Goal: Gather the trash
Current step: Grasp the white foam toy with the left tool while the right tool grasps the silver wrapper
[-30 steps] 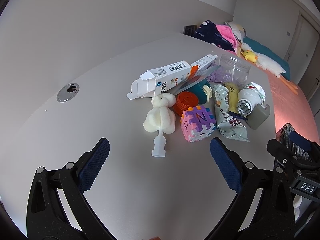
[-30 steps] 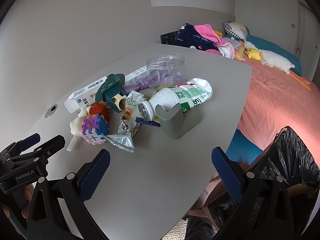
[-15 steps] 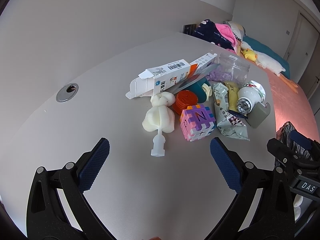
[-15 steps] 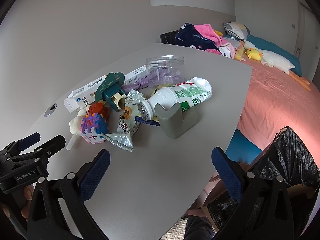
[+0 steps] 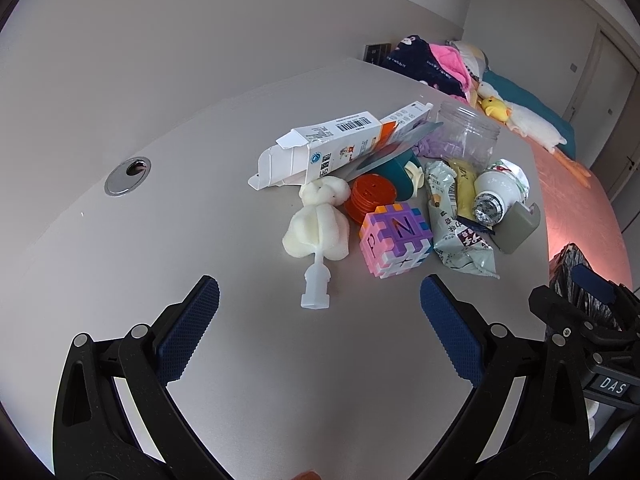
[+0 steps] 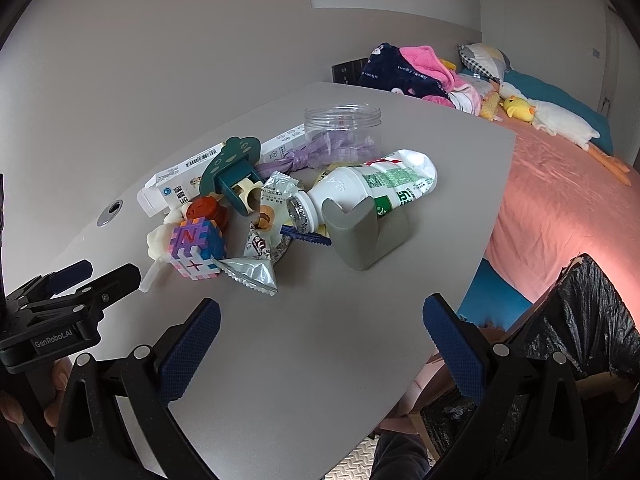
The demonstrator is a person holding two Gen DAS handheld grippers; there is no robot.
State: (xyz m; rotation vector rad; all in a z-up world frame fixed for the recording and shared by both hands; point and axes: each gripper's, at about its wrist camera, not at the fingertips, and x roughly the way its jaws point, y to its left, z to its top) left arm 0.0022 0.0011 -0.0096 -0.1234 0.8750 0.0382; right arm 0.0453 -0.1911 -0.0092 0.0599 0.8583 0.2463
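Jaws wide on both, nothing held. Left gripper (image 5: 318, 300) hovers over the desk (image 5: 160, 240) short of the pile; right gripper (image 6: 320, 320) hovers nearer the desk's corner, also short of it.

Trash sits mixed with toys in one heap mid-desk. Likely trash: silver snack wrapper (image 6: 250, 274), lying flat at the heap's near edge, touching the puzzle cube (image 6: 196, 248); crushed white bottle with green label (image 6: 376, 190), on its side, foil-sealed mouth facing the wrappers; opened white carton (image 5: 320, 152) at the far-left side, flap torn open; more crinkled wrappers (image 5: 452, 208) between cube and bottle.

Handling, judged: wrappers are light, thin, slippery foil; pinch a free corner or crimped end, a flat press will just slide them. Bottle light, already dented, will give under squeeze; take across the body, not the neck. Carton stiff-ish but hollow, grip across the narrow faces near the open end. Nothing looks fragile.

Black bin bag (image 6: 592, 320) hangs open off the desk's right edge, near the right gripper, so that side probably suits the bottle and near wrapper.

Non-trash touching it: sponge brush (image 5: 316, 228), orange lid (image 5: 372, 196), grey corner guard (image 6: 360, 228) leaning on the bottle, clear jar (image 6: 342, 128) behind. Risk: dragging these along.
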